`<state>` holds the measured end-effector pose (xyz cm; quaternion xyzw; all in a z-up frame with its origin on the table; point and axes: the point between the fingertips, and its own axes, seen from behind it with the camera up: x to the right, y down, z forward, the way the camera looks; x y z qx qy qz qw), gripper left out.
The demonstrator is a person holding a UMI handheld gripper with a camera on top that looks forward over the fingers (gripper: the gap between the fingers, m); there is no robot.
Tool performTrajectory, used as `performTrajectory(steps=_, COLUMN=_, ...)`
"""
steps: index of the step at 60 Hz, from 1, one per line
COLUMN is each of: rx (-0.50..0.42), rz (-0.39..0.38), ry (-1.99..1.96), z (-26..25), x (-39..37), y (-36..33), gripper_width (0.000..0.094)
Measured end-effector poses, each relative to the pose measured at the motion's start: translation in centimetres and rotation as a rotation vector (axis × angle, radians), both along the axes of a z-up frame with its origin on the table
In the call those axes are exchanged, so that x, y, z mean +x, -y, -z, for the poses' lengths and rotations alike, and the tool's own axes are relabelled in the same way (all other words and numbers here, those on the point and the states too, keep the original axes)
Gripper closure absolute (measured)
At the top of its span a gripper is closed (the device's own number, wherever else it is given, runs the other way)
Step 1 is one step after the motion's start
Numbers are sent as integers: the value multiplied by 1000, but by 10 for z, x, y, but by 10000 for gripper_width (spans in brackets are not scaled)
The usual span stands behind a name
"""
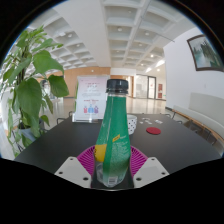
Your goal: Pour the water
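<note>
Currently, gripper view: gripper (pixel 112 163), fingers closed partway, both pads (pixel 87 159) pressing a green bottle (pixel 114 135). Bottle upright between the fingers, dark cap on, over a dark table (pixel 55 140). Beyond it on the table: red disc (pixel 153 130). Plant (pixel 30 85) beside the table; sign (pixel 90 98) farther back.

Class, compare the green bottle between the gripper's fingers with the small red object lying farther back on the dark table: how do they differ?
The green bottle stands tall and upright; the red object lies low and flat. The bottle is translucent green with a dark cap; the object is solid red. The bottle sits between the gripper fingers; the object lies beyond them. Both rest on the dark table.
</note>
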<state>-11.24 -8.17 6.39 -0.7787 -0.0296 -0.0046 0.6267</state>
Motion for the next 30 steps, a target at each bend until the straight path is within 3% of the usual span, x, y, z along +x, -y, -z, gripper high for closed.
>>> performTrajectory(steps=10, rx=20, rz=-69, ry=-64, z=-22, x=-22, y=0, gripper_width=536)
performTrajectory(steps=30, rx=141, rz=-416, ry=-702, z=-194, x=-117, y=-40, gripper_width=532)
